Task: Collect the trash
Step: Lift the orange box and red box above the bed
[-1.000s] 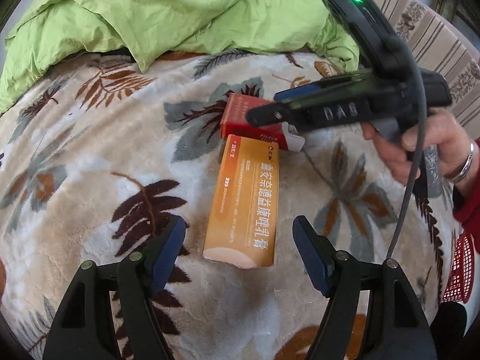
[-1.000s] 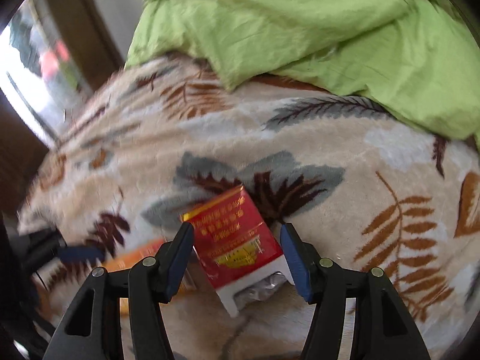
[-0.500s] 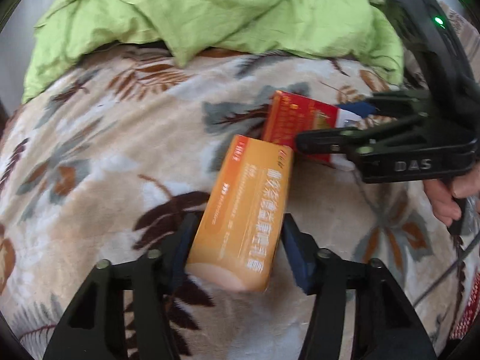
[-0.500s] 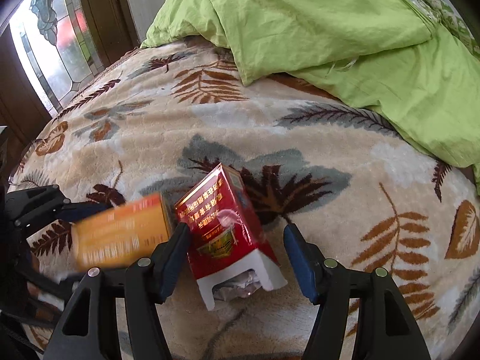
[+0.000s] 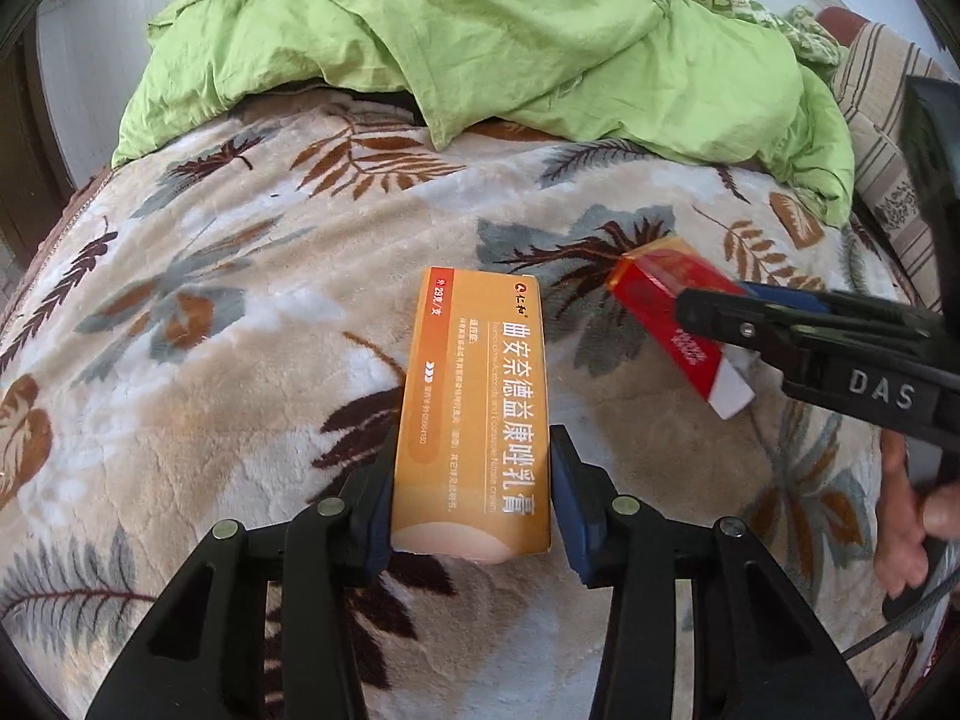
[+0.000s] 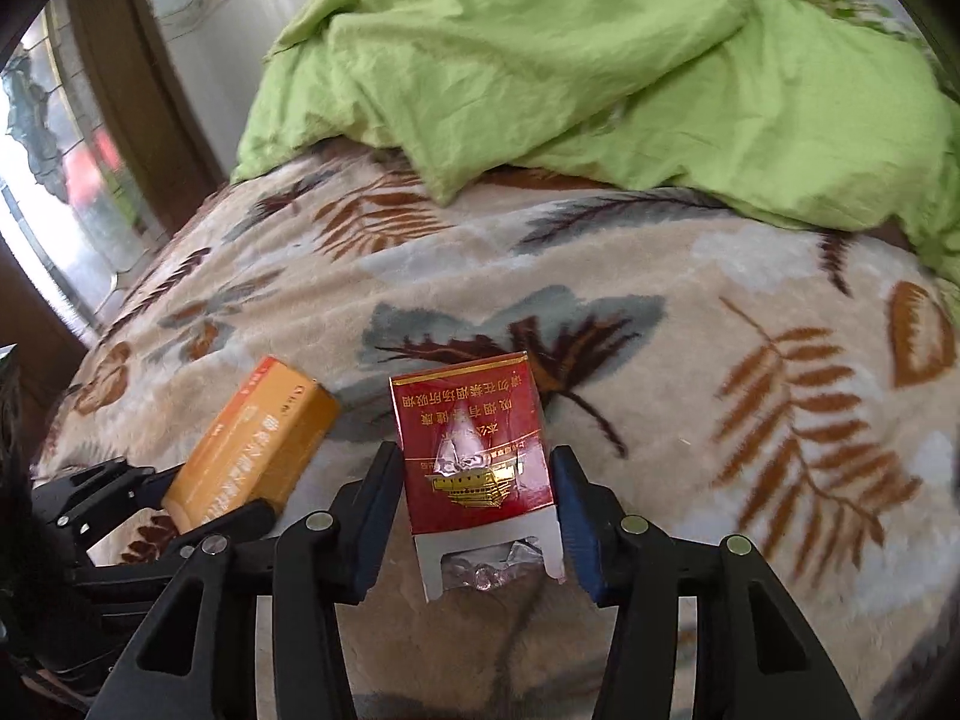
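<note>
Leaf-print fleece blanket (image 5: 198,396) gives me wide bare room to the left and toward the camera in both views. Far side is walled off by the bunched green duvet (image 5: 510,36); the blanket's left edge drops off near a dark door frame (image 6: 150,90) in the right wrist view. Striped cushion (image 5: 882,138) at far right in the left wrist view.

My left gripper (image 5: 474,495) has the orange carton (image 5: 477,408) between its pads (image 5: 573,504), jaws closing, both pads against the carton's near end. Carton's long axis runs straight away from me along the fingers, far end toward the duvet, printed face up, lifted slightly off the blanket.

My right gripper (image 6: 477,516) has the red cigarette pack (image 6: 474,450) between its pads (image 6: 375,516), jaws closing, pads touching its sides. Pack's long axis also points away along the fingers, open white end nearest me with foil showing, tilted up at the far end.

The two boxes sit near each other, apart, mid-blanket. My right hand (image 5: 906,516) shows at the right edge.
</note>
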Action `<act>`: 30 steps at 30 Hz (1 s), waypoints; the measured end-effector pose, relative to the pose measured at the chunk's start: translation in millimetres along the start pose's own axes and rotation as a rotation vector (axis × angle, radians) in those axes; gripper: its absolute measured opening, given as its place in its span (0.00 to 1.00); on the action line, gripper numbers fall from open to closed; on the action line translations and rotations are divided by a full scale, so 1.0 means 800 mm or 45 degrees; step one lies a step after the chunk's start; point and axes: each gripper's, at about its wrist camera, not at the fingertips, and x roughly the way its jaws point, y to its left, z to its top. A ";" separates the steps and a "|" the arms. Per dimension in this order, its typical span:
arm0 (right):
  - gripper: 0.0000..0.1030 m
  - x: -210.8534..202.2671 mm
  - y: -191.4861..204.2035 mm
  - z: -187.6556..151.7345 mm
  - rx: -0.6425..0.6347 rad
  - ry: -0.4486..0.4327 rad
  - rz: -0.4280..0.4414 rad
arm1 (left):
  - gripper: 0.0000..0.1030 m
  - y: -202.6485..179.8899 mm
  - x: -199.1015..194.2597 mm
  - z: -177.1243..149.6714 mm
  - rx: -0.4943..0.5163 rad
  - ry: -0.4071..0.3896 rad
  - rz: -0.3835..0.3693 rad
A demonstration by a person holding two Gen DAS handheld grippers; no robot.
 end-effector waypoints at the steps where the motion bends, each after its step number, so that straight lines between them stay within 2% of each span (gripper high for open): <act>1: 0.52 -0.008 -0.002 -0.005 0.025 -0.019 -0.026 | 0.42 -0.003 -0.004 -0.002 0.003 -0.010 0.001; 6: 0.52 -0.044 -0.004 -0.033 0.085 -0.069 -0.150 | 0.42 -0.021 -0.032 -0.013 0.030 -0.054 0.002; 10: 0.52 -0.080 0.001 -0.065 0.120 -0.095 -0.184 | 0.42 -0.030 -0.062 -0.025 0.015 -0.084 -0.010; 18: 0.52 -0.161 0.021 -0.128 0.185 -0.156 -0.201 | 0.42 -0.052 -0.134 -0.070 0.001 -0.148 -0.042; 30: 0.52 -0.262 0.059 -0.200 0.181 -0.229 -0.232 | 0.42 -0.086 -0.219 -0.149 0.062 -0.155 -0.100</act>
